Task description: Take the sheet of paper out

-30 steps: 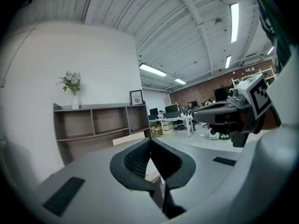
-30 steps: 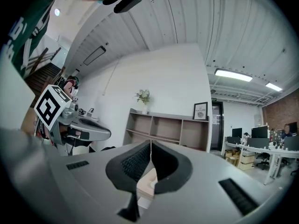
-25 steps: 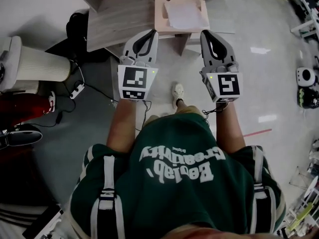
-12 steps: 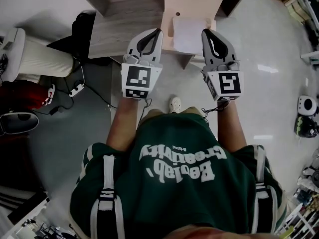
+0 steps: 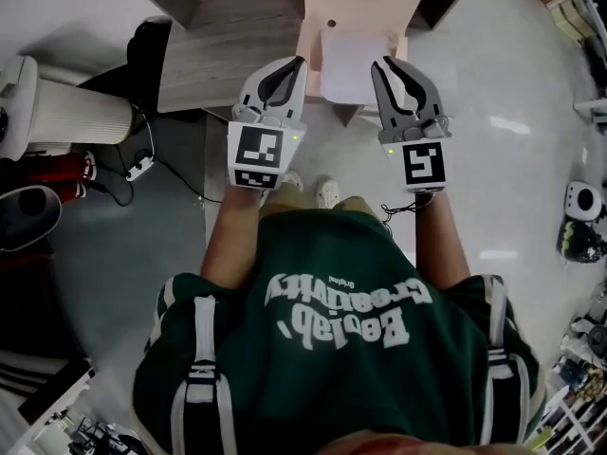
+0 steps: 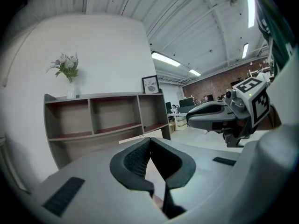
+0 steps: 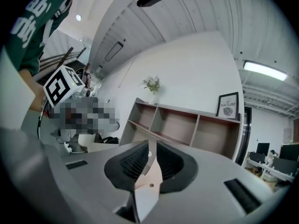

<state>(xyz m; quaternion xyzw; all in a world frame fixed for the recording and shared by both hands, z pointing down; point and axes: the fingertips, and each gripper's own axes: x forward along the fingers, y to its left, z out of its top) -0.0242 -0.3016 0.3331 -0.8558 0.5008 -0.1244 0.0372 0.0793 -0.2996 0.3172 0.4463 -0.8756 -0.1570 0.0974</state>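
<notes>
Sheet of paper (image 5: 353,53), white and thin, lies just beyond my left gripper (image 5: 299,62) and right gripper (image 5: 380,63), both closed and empty. It rests flat inside a pale wooden box (image 5: 327,12) next to the grey table (image 5: 218,50). I judge it light, limp and easily creased, so I should pinch a near corner gently.

An open wooden shelf (image 6: 93,120) lines the white wall (image 6: 107,50) above a glossy floor (image 5: 493,188).

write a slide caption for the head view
Grey left gripper and right gripper, both shut, flank a white sheet of paper in a pale wooden tray
</notes>
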